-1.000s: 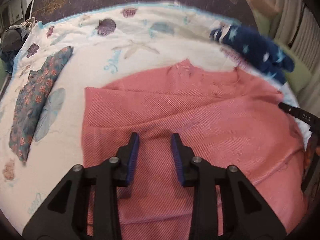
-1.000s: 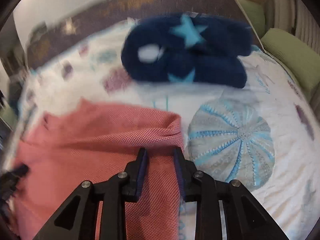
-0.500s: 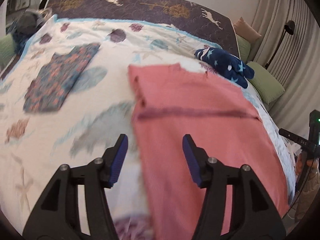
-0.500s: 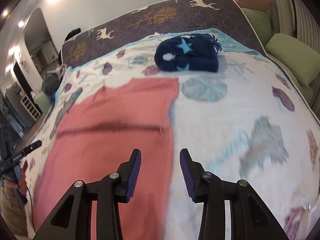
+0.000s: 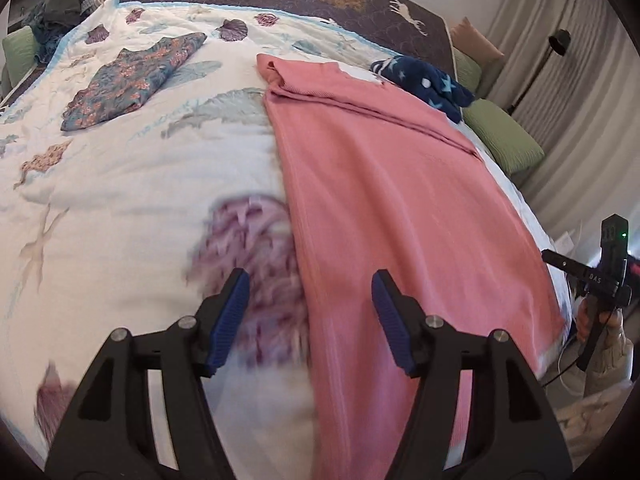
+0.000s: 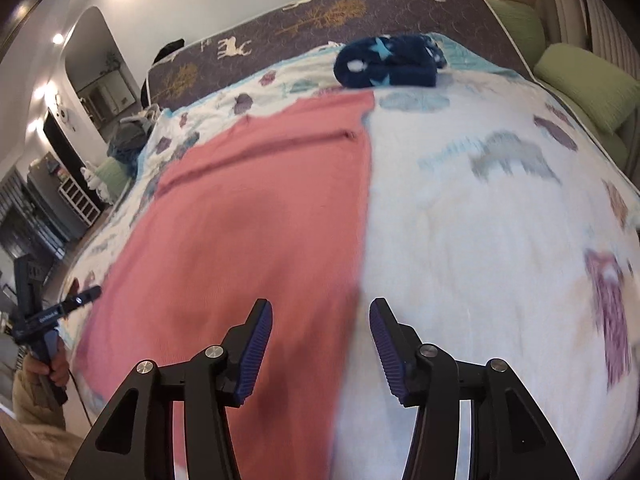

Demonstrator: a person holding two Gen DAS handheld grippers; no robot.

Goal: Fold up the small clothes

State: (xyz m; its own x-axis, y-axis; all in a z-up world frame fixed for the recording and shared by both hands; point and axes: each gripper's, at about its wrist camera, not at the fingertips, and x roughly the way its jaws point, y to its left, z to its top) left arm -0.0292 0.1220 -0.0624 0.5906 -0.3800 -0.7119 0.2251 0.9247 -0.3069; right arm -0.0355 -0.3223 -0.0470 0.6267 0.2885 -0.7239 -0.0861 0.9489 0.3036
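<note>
A pink knit garment [image 5: 384, 184] lies flat on the bed in a long strip, its far end folded over with a seam across it. It also shows in the right wrist view [image 6: 256, 216]. My left gripper [image 5: 310, 320] is open and empty, raised above the garment's near left edge. My right gripper [image 6: 320, 344] is open and empty, raised above the garment's near right edge. Neither gripper touches the cloth.
A folded floral garment [image 5: 132, 80] lies at the far left of the white seashell bedspread [image 5: 120, 200]. A folded navy star-print fleece [image 6: 388, 60] lies beyond the pink garment. Green cushions [image 6: 588, 80] line the right side. A pile of clothes [image 5: 60, 4] sits at the far left corner.
Both grippers let go of the pink garment's far end, opened wide, and pulled back and up toward the near end. The garment now lies flat with its top folded down.
</note>
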